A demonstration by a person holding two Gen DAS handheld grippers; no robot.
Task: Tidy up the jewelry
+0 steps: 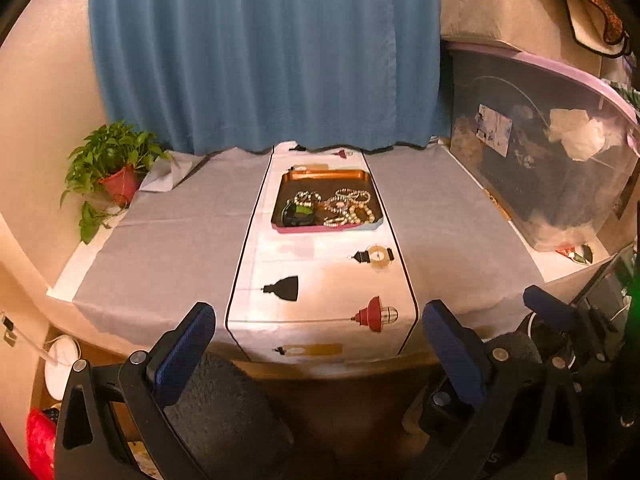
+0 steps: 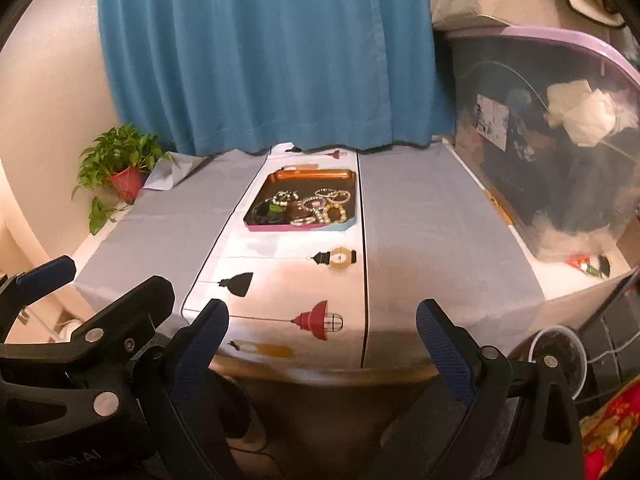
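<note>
A shallow tray (image 1: 326, 175) (image 2: 312, 175) with an orange far wall and a pink near rim lies on the far half of a lamp-print runner. In it are several pearl-like bead bracelets (image 1: 352, 208) (image 2: 324, 210) and a dark item with green on it (image 1: 298, 214) (image 2: 270, 212). My left gripper (image 1: 318, 320) hangs open over the table's near edge, well short of the tray, holding nothing. My right gripper (image 2: 323, 316) is beside it on the right, also open and holding nothing. One of its blue fingers (image 1: 546, 306) shows in the left wrist view.
Grey cloth (image 1: 168, 240) covers the table on both sides of the runner (image 1: 320, 280). A potted plant (image 1: 116, 164) stands at the far left corner. A large clear storage bin (image 1: 540, 160) with a lilac lid lines the right side. A blue curtain (image 1: 264, 52) hangs behind.
</note>
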